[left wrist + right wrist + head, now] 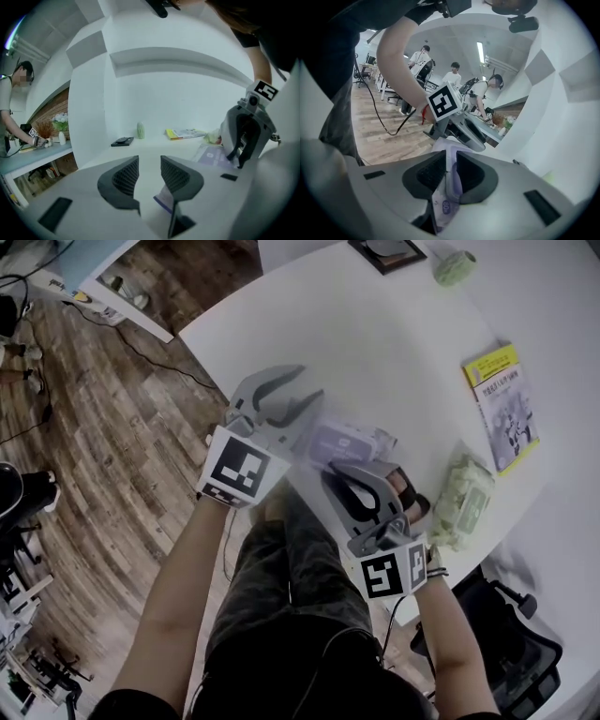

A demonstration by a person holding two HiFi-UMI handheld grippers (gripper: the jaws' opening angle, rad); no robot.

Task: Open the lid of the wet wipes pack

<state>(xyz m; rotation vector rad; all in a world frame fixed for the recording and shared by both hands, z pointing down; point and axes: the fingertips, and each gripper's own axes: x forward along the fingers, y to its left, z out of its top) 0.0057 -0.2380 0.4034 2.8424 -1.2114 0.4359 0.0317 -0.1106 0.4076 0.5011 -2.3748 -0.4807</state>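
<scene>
Jaws differ: at the near edge of the white table (375, 334), the wet wipes pack (352, 440) is clamped at one end by the right gripper (450, 157), its long axis running toward the left gripper (149, 159), whose jaws stand apart and empty just beside the pack's other corner. Likely the left, being free, takes the lid.
</scene>
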